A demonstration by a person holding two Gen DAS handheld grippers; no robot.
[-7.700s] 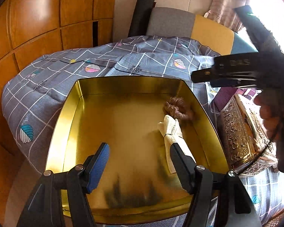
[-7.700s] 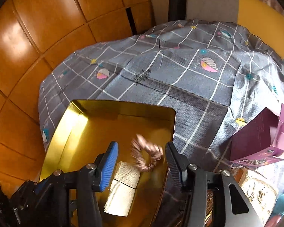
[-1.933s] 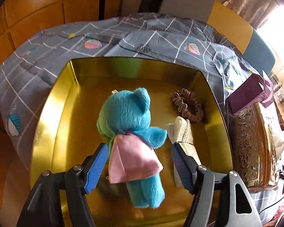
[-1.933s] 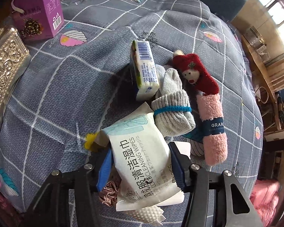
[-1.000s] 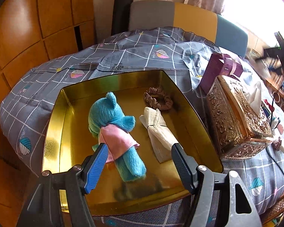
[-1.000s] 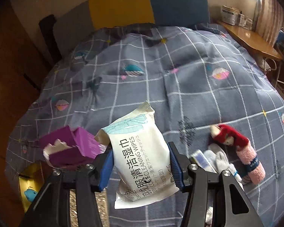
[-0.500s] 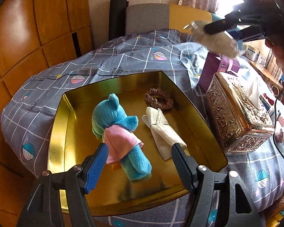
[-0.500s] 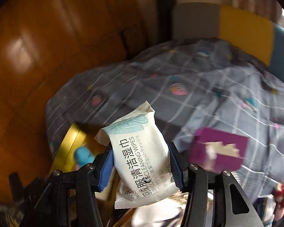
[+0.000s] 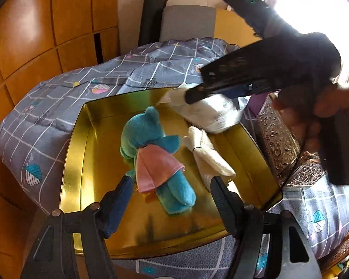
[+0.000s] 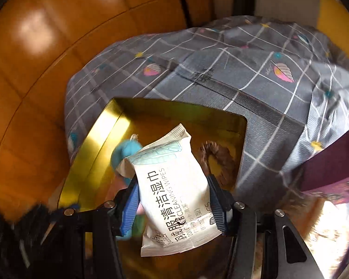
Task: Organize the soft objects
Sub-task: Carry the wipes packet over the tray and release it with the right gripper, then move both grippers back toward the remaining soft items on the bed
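A gold tray (image 9: 74, 153) lies on the bed and holds a blue teddy (image 9: 151, 139) in a pink cape and a rolled cream cloth (image 9: 207, 155). My left gripper (image 9: 171, 181) hangs open above the tray's near side, nothing between its fingers. My right gripper (image 10: 172, 181) holds a white pack of cleaning wipes (image 10: 167, 162) over the tray's far right corner; its jaws are opening, and the pads still touch the pack. Below the pack lie a brown scrunchie (image 10: 218, 160) and the teddy (image 10: 125, 151). In the left wrist view the pack (image 9: 204, 114) hides the scrunchie.
The tray rests on a grey checked bedspread (image 9: 46, 116). An ornate gold tissue box (image 9: 281, 139) stands just right of the tray, and a purple carton (image 10: 325, 169) stands beyond it. Wooden wall panels (image 9: 23, 34) curve around the left. A hand (image 9: 314, 107) grips the right tool.
The right gripper has swung with the wipes pack from over the bed to above the tray's far right corner, dipping and rolling. The left gripper has stayed in place.
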